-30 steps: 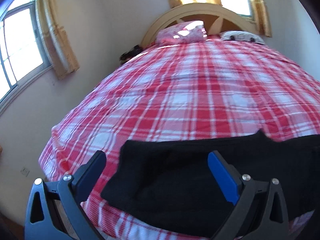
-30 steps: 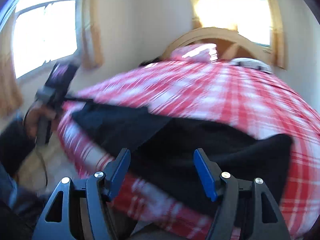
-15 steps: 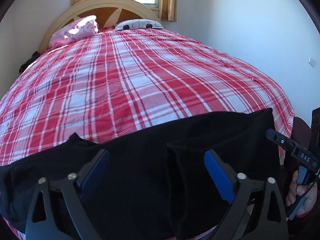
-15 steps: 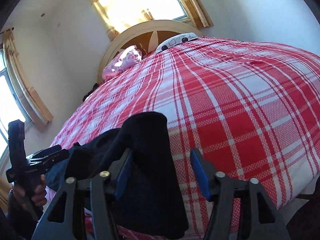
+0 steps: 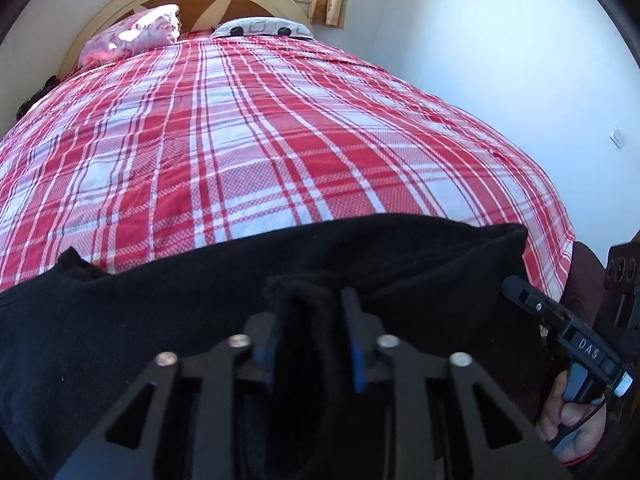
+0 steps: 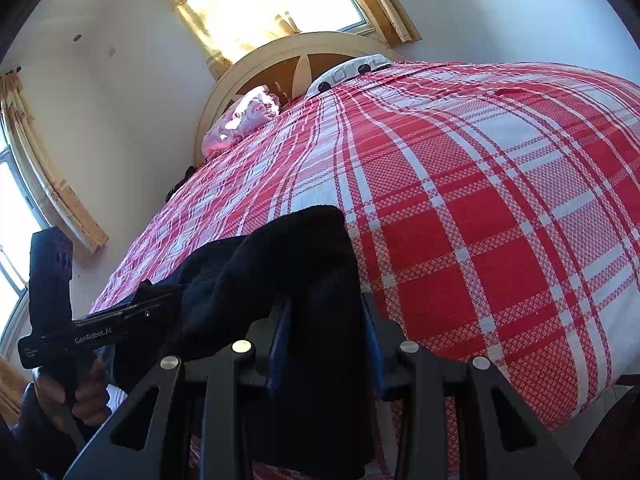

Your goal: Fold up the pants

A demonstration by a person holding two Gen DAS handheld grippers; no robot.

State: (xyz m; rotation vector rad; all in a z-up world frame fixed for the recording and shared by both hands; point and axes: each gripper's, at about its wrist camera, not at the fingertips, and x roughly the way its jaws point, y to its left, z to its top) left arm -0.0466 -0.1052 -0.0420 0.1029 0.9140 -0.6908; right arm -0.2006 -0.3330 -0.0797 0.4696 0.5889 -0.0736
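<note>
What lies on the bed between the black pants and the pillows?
Nothing: only bare plaid bedspread runs from the pants up to the pillows, shown in both wrist views.

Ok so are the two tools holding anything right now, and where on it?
Both hold the black pants. The left tool pinches a raised fold along the near edge; the right tool pinches the bunched end at the bed's near edge.

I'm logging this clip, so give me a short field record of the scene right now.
garment: black fabric pants, lying along the near edge of the bed
surface: red and white plaid bedspread
left tongs: shut on the pants
right tongs: shut on the pants
background: pink pillow, arched wooden headboard
</note>
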